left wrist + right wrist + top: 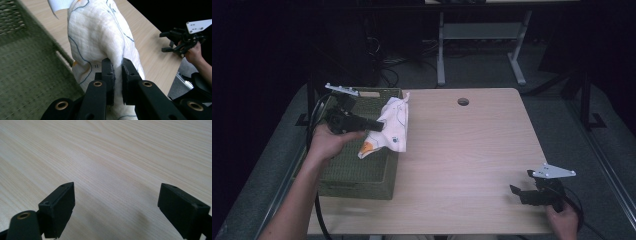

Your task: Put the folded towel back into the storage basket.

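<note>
A white cloth [391,127] with blue lines and orange patches hangs over the right rim of a green woven basket [357,170]. My left gripper [379,125] is shut on a fold of this cloth [100,37], the two black pads [108,72] pinching it close together. Below the cloth lies the basket's woven floor [27,75]. My right gripper [521,186] rests low over the light wooden table [462,150] near its front right corner. Its jaws stand wide apart above bare wood [117,170] with nothing between them. The right gripper [172,41] also appears far off in the left gripper view.
The basket sits at the table's left edge. A round cable hole [463,101] is near the table's far edge. Behind the table stand a grey desk frame [482,45] and tangled cables [387,60] on the floor.
</note>
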A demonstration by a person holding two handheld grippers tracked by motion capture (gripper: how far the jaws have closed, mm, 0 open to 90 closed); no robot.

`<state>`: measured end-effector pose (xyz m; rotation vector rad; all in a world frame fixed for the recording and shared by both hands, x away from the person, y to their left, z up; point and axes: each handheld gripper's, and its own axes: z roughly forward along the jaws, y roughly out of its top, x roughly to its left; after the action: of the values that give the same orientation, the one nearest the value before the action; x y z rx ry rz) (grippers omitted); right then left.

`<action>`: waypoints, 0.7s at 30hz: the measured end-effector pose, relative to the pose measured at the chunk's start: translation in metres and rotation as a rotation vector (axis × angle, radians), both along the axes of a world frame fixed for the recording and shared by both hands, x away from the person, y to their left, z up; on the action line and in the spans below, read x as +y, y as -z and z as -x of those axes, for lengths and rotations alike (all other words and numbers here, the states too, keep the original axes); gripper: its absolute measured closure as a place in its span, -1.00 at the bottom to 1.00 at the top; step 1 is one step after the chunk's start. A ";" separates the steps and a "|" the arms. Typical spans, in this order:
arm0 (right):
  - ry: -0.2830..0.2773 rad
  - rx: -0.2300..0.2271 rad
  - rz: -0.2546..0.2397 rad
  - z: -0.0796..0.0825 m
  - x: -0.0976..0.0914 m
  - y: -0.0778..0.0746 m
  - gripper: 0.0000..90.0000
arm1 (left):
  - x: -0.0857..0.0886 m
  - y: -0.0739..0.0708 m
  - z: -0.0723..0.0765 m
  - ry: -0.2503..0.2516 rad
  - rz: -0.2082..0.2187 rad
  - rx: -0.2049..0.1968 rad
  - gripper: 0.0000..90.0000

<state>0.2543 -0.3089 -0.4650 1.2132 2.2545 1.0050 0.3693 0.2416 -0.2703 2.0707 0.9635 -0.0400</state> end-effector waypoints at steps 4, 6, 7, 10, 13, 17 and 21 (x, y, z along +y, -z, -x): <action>0.005 0.001 0.001 0.000 0.000 0.000 -0.70 | 0.010 -0.001 0.000 -0.011 -0.012 0.001 0.86; 0.007 0.003 0.002 0.000 0.000 0.000 -0.70 | 0.015 0.000 0.000 -0.022 -0.020 0.002 0.86; 0.007 0.002 0.004 0.000 0.000 0.000 -0.70 | 0.016 0.000 -0.001 -0.024 -0.024 0.001 0.86; 0.008 0.002 0.002 0.000 0.000 0.001 -0.70 | 0.023 0.002 -0.002 -0.040 -0.038 0.004 0.86; 0.009 0.005 0.006 0.000 0.000 0.001 -0.70 | 0.030 0.006 -0.003 -0.052 -0.051 0.010 0.86; 0.009 0.008 0.010 0.000 0.000 0.001 -0.70 | 0.041 0.012 -0.005 -0.070 -0.068 0.022 0.86; 0.010 0.010 0.010 0.000 0.001 0.002 -0.70 | 0.050 0.019 -0.006 -0.082 -0.094 0.033 0.86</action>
<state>0.2542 -0.3079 -0.4669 1.2270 2.2557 0.9852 0.3757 0.2912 -0.2891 2.1201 1.0880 0.0140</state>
